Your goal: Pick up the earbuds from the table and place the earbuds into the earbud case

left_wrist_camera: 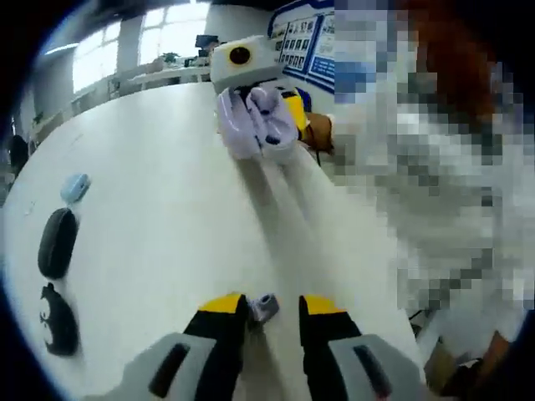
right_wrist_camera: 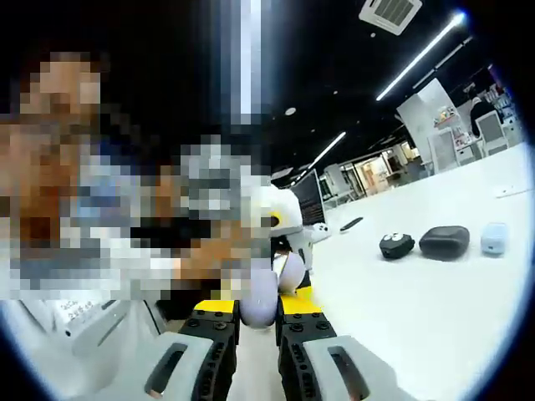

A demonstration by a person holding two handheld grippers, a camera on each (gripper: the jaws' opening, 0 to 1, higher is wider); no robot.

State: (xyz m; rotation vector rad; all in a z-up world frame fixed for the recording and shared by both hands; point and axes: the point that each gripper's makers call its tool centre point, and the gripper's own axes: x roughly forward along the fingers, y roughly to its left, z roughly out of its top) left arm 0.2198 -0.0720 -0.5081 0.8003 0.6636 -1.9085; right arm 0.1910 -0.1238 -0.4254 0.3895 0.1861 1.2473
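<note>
Two grippers face each other over the white table (left_wrist_camera: 167, 209). The right gripper (right_wrist_camera: 259, 311), bottom centre of the right gripper view, has its jaws clamped on the lavender earbud case (right_wrist_camera: 261, 288). The same case appears at top centre of the left gripper view, apparently open, though the blur hides the inside.

The left gripper (left_wrist_camera: 274, 302) is at bottom centre of its own view. A small grey-white earbud (left_wrist_camera: 264, 309) sits between its jaws, against the picture-left one, with a gap on the other side. I cannot tell whether the jaws actually pinch it or are just around it.

At the left edge of that view three things lie on the table, well apart from the action: a pale blue case (left_wrist_camera: 75, 187), a black oval pouch (left_wrist_camera: 57, 242) and a black case with eyes (left_wrist_camera: 58, 322).

Judged step: carry the earbud to the held case and seat it.
- Confirm the pinch before moving, since the bud is tiny and sits off-centre.
- Keep the right gripper steady with the case opening turned toward the incoming bud.
- Bring the bud slowly over a well and line up its stem.
- Release only once it is touching the well.
- Risk: the bud slips out on the way.
</note>
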